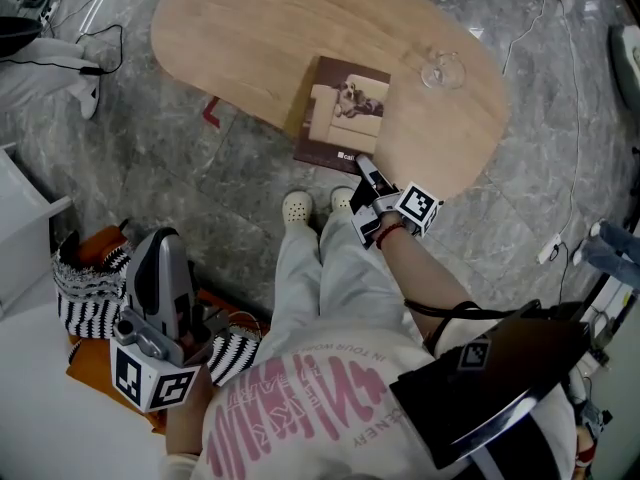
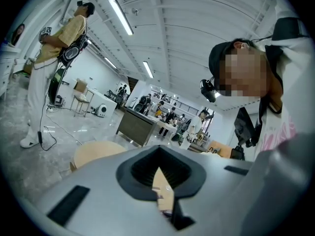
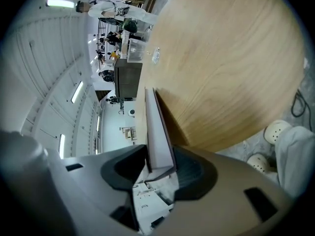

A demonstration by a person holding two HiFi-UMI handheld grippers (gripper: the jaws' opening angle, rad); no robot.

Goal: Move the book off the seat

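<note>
At 6 o'clock edge of wooden table (image 1: 250,28), we clamp near corner of book (image 1: 340,108) in right gripper (image 1: 366,172); left gripper (image 1: 166,248) at 8 o'clock, jaws together, empty.

We find very little readable text. In the head view, at the bottom centre of the frame, the person's white shirt (image 1: 300,408) carries large pink lettering. It is upside down to us and creased, and only one small line can be made out, which seems to say "IN YOUR WORLD". Just above centre, the book (image 1: 345,108) has tiny white print at its cover's lower corner, too small to read.
</note>
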